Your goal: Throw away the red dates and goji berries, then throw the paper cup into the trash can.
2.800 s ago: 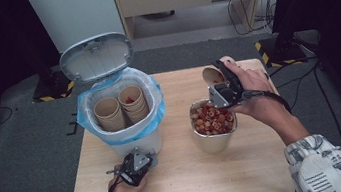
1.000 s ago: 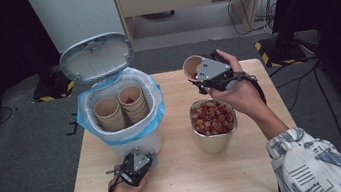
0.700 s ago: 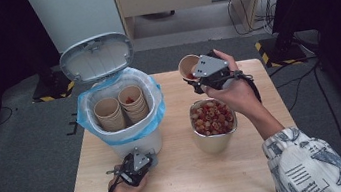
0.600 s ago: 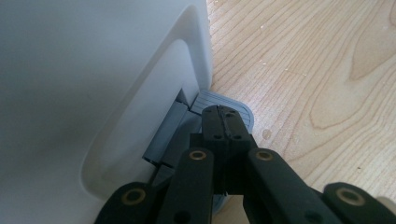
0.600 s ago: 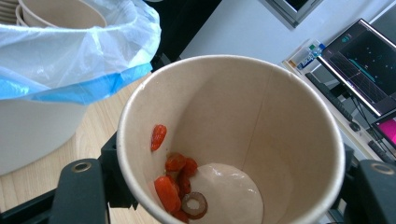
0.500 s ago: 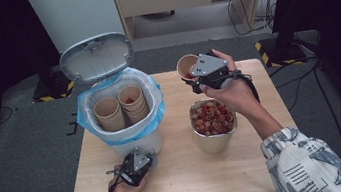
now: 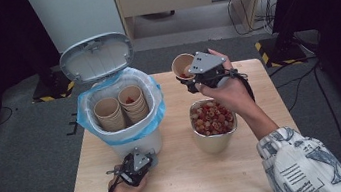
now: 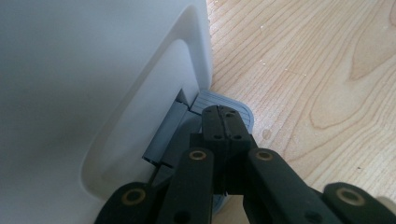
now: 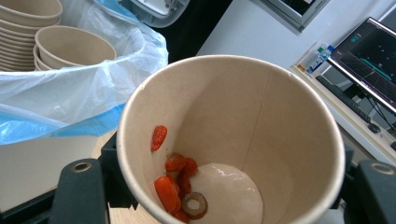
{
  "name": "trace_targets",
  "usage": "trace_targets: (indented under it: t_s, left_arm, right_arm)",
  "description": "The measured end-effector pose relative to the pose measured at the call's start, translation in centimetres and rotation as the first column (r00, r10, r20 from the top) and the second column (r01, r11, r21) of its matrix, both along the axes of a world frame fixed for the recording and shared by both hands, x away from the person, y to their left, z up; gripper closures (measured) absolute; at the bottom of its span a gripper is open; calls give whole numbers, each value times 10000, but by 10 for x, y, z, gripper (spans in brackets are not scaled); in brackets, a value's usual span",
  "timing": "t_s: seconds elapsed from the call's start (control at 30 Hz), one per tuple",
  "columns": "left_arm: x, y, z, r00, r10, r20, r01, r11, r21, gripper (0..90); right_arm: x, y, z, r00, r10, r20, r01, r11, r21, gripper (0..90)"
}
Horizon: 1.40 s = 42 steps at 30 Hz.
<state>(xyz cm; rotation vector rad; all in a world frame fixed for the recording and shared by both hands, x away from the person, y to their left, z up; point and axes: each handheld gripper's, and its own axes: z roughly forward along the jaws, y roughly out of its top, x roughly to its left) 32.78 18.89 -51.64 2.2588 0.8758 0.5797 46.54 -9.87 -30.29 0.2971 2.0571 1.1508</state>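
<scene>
My right gripper (image 7: 190, 79) pinches a paper cup (image 9: 231, 140) across its wall, up near the bench's (image 7: 269, 163) far edge, between the lined pedal bin (image 7: 123, 128) and the steel bowl (image 7: 213, 135). My left gripper (image 8: 223, 122), jaws pressed together, rests on the bin's pedal (image 8: 243, 112). The cup looks light and crushable, with some dried fruit (image 9: 175, 184) left inside, so I'd squeeze gently mid-wall.
</scene>
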Motion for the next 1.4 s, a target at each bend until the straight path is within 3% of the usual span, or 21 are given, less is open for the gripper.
trace_targets:
  t_s: [0.4, 0.83, 1.4]
  left_arm:
    - [0, 0, 0, 10000, 3, -1, -3, 10000, -4, 898]
    - [0, 0, 0, 10000, 2, -9, -2, 10000, -15, 898]
    - [0, 0, 0, 10000, 13, -22, -13, 10000, -10, 898]
  right_arm:
    - [1, 2, 1, 9996, 96, -269, -83, 9988, 482, 290]
    - [1, 5, 2, 9984, 224, -527, -187, 9974, 695, 290]
    - [-6, 25, 10, 9869, 985, -1277, -802, 9867, 1414, 289]
